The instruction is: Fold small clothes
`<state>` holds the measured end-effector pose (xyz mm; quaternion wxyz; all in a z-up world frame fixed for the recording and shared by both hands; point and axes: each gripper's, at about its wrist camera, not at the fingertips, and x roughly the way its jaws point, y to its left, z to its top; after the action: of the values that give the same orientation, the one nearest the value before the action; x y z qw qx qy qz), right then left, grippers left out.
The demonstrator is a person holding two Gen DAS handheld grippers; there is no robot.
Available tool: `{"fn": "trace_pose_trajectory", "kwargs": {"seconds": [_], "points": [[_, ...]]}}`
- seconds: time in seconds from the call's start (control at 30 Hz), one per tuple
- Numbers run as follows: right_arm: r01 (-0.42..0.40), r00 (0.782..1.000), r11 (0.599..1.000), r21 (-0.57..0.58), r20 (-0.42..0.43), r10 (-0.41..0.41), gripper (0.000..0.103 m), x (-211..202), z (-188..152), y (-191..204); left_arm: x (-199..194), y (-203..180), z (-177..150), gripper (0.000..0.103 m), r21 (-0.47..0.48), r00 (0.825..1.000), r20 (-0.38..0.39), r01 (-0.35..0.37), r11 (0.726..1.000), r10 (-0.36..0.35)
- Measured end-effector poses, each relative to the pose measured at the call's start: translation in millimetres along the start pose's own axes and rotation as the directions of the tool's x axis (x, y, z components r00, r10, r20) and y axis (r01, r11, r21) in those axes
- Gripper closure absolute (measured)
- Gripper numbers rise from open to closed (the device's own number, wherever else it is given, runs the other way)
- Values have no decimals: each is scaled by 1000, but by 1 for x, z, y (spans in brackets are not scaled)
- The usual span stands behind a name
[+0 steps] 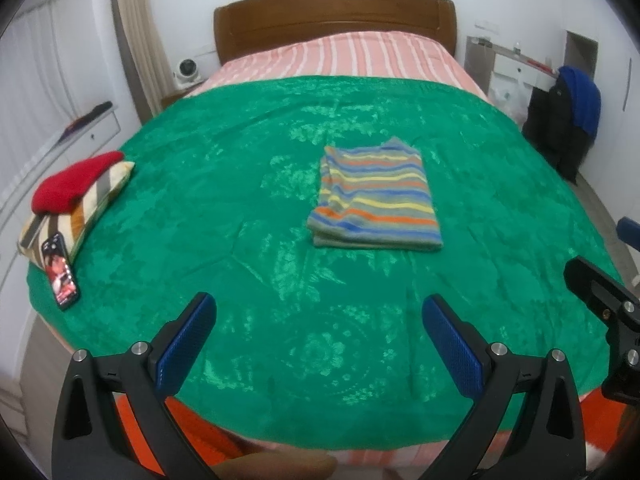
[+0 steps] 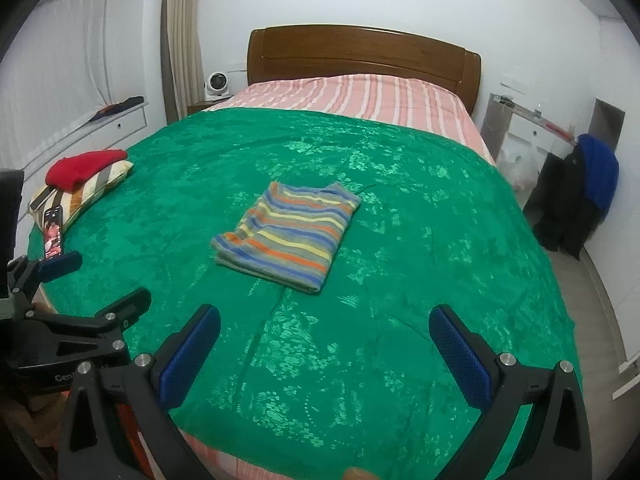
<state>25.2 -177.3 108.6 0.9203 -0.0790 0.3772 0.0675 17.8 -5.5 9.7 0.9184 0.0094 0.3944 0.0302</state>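
We see a green blanket (image 1: 240, 208) with a shiny flower pattern over pink-and-white striped bedding (image 1: 360, 56), a folded garment (image 1: 376, 196) striped grey, blue, orange and yellow, a red cloth (image 1: 72, 180) on a brown-and-cream striped cushion (image 1: 80, 216), and blue pads (image 1: 184, 348) on black hand-held grippers.

A folded garment (image 1: 376, 194) lies mid-bed on the blanket (image 1: 240, 184). Far left, a cushion (image 1: 80, 208) bears another garment (image 1: 76, 180), a phone (image 1: 61, 276) leaning before it. The headboard (image 1: 334, 16) stands behind.
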Motion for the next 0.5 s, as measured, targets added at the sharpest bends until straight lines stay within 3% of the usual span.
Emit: {"fn": "trace_pose_trajectory", "kwargs": {"seconds": [0.5], "points": [[4,1000,1000,25,-27,-3,0,10,-4,-8,-2,-7,-1,0,24,999,26,-21,999,20]]}}
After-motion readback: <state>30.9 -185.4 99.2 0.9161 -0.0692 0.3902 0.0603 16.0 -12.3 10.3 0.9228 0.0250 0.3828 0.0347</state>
